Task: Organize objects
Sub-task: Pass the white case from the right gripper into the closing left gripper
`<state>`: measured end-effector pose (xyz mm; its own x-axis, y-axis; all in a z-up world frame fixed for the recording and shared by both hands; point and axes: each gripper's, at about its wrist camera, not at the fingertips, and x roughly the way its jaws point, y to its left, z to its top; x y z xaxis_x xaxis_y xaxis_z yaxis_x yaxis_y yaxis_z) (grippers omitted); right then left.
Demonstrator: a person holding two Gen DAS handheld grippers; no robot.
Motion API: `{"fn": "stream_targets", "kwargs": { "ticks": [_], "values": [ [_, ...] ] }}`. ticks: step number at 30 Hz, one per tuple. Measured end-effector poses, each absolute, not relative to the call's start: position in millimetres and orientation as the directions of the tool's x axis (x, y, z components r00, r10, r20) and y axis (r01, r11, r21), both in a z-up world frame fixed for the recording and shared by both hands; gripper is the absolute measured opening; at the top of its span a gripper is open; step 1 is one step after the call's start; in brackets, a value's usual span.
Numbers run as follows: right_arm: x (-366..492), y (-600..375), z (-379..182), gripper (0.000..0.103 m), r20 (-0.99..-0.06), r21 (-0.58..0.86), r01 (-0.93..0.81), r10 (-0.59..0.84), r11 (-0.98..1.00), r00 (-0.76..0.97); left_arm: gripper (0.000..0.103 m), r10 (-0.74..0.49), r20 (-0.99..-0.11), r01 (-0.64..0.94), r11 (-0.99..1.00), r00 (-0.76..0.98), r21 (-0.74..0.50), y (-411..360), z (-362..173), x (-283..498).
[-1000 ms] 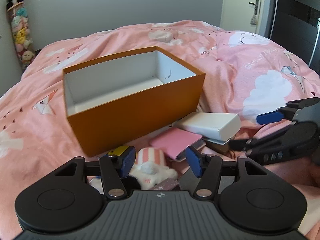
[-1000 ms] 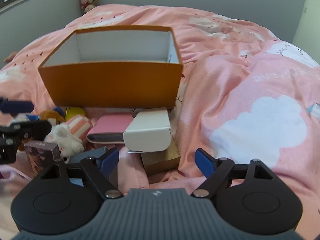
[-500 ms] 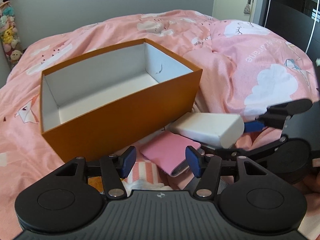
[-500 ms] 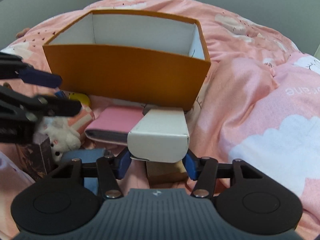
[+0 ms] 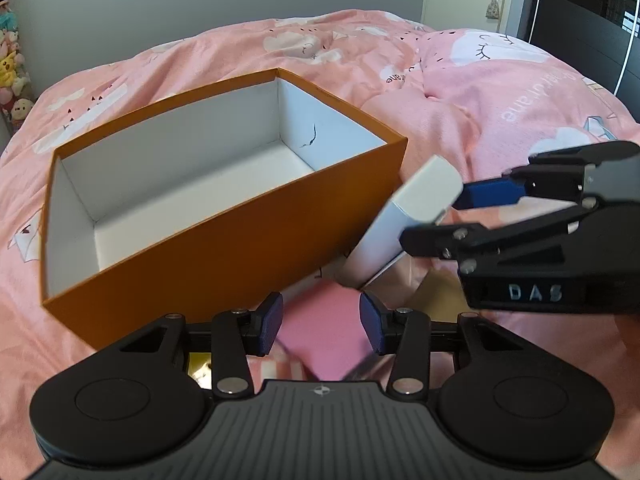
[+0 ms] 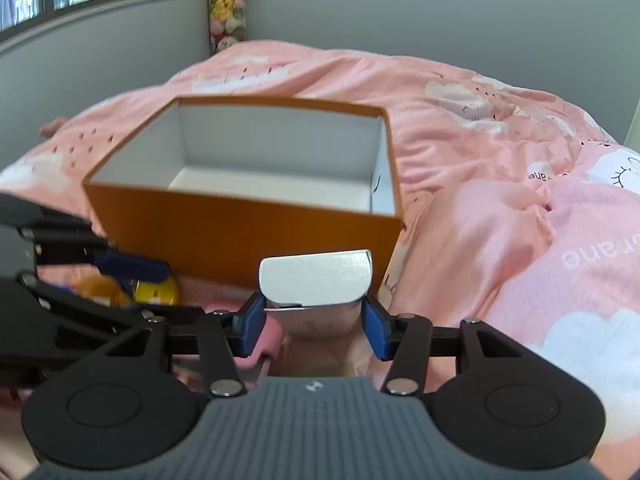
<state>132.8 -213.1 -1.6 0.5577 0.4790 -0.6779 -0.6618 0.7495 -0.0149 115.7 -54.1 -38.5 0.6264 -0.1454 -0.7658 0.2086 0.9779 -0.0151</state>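
White carton (image 6: 316, 280) sits clamped in my right gripper (image 6: 313, 326), tilted up; my left gripper (image 5: 320, 324) has just been closing around the pink case (image 5: 324, 336), contact unclear. I'd lift clear of the orange box (image 6: 240, 236) wall at twelve o'clock, then lower inside.

You see one orange box (image 5: 224, 240), one white carton (image 6: 316, 280), one pink case (image 5: 324, 328), two grippers (image 5: 320, 324) (image 6: 312, 328).
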Motion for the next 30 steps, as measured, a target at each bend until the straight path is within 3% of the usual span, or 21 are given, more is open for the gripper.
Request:
{"fn": "stream_targets", "kwargs": {
  "ticks": [20, 30],
  "values": [
    [177.2, -223.3, 0.8, 0.055, -0.664, 0.165, -0.645, 0.567, 0.746, 0.487, 0.056, -0.135, -0.712, 0.306, 0.945, 0.689, 0.117, -115.0, -63.1, 159.9],
    [180.4, -242.2, -2.0, 0.055, -0.668, 0.204, -0.595, 0.555, 0.778, 0.496, 0.058, -0.187, -0.705, 0.336, 0.939, 0.684, 0.077, -124.8, -74.0, 174.6]
  ]
}}
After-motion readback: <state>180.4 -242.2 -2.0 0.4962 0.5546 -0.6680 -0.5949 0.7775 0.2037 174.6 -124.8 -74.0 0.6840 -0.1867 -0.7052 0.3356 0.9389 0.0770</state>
